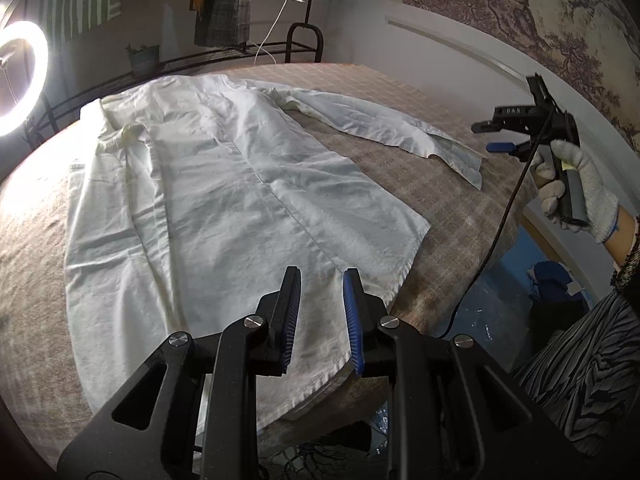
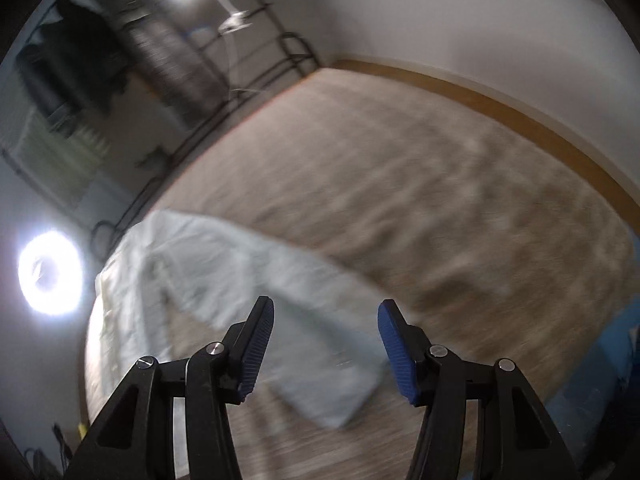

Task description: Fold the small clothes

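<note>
A white long-sleeved shirt point(image 1: 224, 184) is laid out flat on a table point(image 1: 432, 184) covered with a beige checked cloth. Its collar is turned towards the ring light point(image 1: 20, 80) at the far left, and its hem is spread towards the near edge. The fabric is creased, with a long seam seen running down the middle, and one sleeve point(image 1: 384, 128) is stretched out to the right across the cloth. The left gripper point(image 1: 322, 276) is held released just above the hem, nothing being caught between its blue pads. The right gripper point(image 2: 326, 308) is likewise seen spread wide and empty, above the sleeve's cuff end; its view is blurred. It is gripped by a white-gloved hand point(image 1: 576, 188)
</note>
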